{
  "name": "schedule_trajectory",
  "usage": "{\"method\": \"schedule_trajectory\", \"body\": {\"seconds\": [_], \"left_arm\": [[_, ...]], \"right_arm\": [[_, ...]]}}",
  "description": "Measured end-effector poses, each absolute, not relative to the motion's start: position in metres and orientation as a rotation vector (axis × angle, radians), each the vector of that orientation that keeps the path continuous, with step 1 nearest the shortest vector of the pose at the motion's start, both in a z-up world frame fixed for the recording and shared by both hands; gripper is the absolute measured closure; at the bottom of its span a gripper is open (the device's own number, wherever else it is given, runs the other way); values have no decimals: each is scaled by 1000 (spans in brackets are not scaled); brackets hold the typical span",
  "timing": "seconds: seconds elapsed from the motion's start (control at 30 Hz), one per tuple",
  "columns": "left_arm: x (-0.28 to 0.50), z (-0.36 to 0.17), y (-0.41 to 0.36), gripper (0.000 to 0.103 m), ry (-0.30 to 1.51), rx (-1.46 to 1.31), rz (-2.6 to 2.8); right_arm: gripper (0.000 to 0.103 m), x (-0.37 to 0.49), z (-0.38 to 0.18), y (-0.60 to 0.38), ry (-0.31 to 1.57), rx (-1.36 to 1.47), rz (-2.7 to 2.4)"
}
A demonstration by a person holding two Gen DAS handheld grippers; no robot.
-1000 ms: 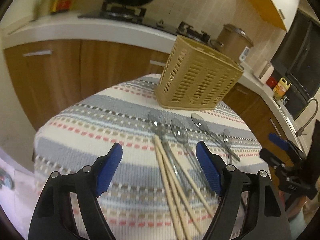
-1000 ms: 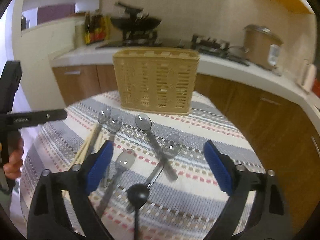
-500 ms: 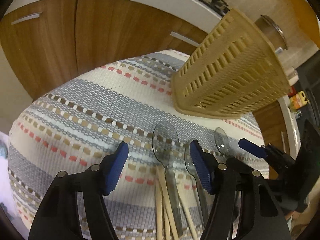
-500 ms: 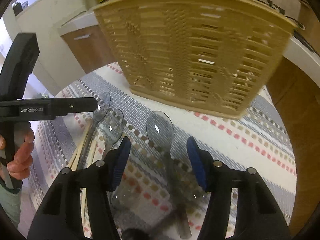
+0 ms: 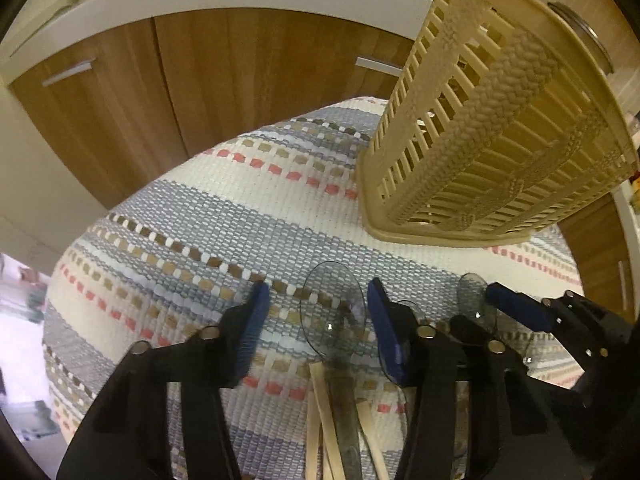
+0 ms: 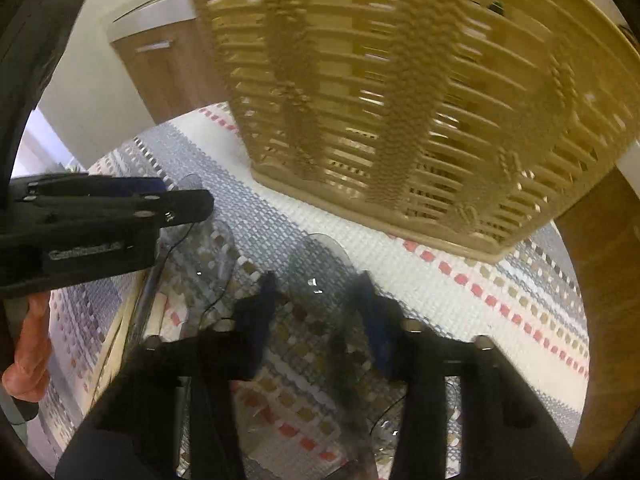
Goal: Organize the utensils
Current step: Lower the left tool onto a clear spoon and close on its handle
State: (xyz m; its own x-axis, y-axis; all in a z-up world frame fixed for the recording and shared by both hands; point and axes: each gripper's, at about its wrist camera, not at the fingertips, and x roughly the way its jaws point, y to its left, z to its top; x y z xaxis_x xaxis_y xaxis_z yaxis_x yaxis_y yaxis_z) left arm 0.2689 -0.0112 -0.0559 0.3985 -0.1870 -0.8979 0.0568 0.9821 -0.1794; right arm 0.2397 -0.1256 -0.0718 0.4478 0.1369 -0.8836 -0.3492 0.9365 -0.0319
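Note:
Several clear plastic spoons and wooden chopsticks [image 5: 320, 416] lie on the striped cloth in front of a beige slotted utensil basket [image 5: 492, 128]. My left gripper [image 5: 318, 332] points steeply down over the leftmost spoon [image 5: 334, 314]. Its jaws are closing with the spoon's bowl between the blue pads, and a gap still shows on the left side. My right gripper [image 6: 318, 316] hangs over another clear spoon [image 6: 320, 256]. Its jaws are closing too, with the spoon's neck between them, untouched. The basket [image 6: 400, 100] looms close behind.
The striped cloth [image 5: 180, 240] covers a small round table. Wooden cabinets [image 5: 224, 92] and a white counter stand beyond it. In the right wrist view the left gripper [image 6: 108, 216] and a person's hand [image 6: 28, 352] are at the left, over a third spoon [image 6: 208, 256].
Both grippers have come forward and down toward the spoons and tilted more steeply. Both pairs of jaws have narrowed. The basket now fills much more of each view.

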Motion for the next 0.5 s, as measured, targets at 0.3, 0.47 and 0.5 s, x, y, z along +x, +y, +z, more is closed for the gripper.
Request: {"method": "schedule_trajectory", "body": {"seconds": [0.3,0.47,0.5], "left_arm": [[274,-52,-27,68,1160,-69,-110],[270,-50,-43,75,1129,-51,-123],[265,-51,-51,75,1110,-72,-148]], "right_arm": [[72,239,-75,-111,1039,-245,303],[72,228,-62,-111,977,-245,313],[72,225,-59,-111,962,-237,319]]}}
